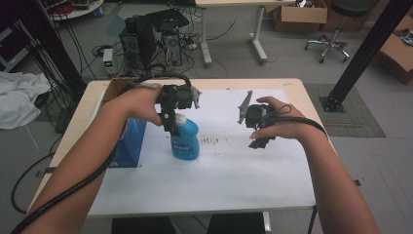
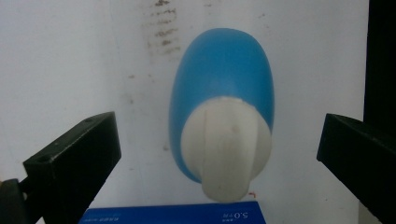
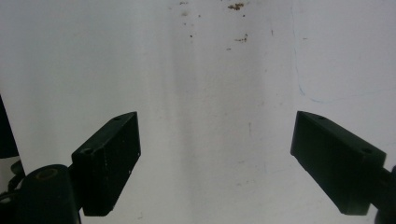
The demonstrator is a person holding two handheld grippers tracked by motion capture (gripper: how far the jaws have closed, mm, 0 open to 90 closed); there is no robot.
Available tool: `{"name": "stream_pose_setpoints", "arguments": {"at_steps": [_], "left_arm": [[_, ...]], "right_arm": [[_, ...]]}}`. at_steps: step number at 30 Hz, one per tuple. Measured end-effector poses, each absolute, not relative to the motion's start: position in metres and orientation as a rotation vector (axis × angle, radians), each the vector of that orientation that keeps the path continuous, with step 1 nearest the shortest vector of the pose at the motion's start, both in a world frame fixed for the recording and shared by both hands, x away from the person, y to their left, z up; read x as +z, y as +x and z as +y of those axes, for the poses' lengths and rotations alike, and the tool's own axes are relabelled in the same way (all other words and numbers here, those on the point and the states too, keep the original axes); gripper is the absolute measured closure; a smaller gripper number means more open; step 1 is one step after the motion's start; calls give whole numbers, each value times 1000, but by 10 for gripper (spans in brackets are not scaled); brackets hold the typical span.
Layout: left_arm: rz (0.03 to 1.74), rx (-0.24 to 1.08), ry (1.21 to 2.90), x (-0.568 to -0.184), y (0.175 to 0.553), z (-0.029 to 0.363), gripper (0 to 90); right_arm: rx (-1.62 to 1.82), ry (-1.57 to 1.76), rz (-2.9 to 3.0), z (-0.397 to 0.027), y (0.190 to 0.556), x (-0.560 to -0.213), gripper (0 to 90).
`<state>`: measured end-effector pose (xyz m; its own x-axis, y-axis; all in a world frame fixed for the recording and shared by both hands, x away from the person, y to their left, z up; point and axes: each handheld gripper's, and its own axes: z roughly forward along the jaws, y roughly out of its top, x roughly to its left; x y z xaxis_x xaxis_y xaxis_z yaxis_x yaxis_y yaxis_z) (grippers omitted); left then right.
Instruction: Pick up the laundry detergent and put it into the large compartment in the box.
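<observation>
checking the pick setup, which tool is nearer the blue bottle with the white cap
Left. The left tool hangs open directly over the blue bottle with the white cap; the right tool is off to its right over bare paper.

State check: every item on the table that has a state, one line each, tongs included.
blue bottle: upright on the white sheet, white cap on, not gripped.
left tongs: open, jaws either side of the bottle's cap, no contact.
right tongs: open, nothing between the jaws, over bare white sheet.
blue box: at the table's left edge beside the bottle; whether it is open or shut cannot be told.
</observation>
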<state>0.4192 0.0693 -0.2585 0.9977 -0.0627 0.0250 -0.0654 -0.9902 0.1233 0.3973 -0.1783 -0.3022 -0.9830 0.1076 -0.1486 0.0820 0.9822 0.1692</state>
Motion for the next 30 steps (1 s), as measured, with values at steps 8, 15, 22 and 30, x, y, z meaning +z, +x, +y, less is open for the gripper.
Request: {"name": "stream_pose_setpoints", "arguments": {"at_steps": [8, 15, 22, 30], "left_arm": [[-129, 22, 3027, -271, 416, 66, 1], [-143, 28, 3045, -281, 415, 65, 1], [-149, 40, 3060, -289, 415, 62, 1], [-173, 56, 3054, -293, 414, 60, 1]], "right_arm": [[248, 149, 2969, -179, 398, -303, 161], [244, 143, 2970, -176, 398, -304, 161], [245, 142, 2971, -176, 398, -306, 161], [244, 146, 2969, -177, 398, -306, 161]]}}
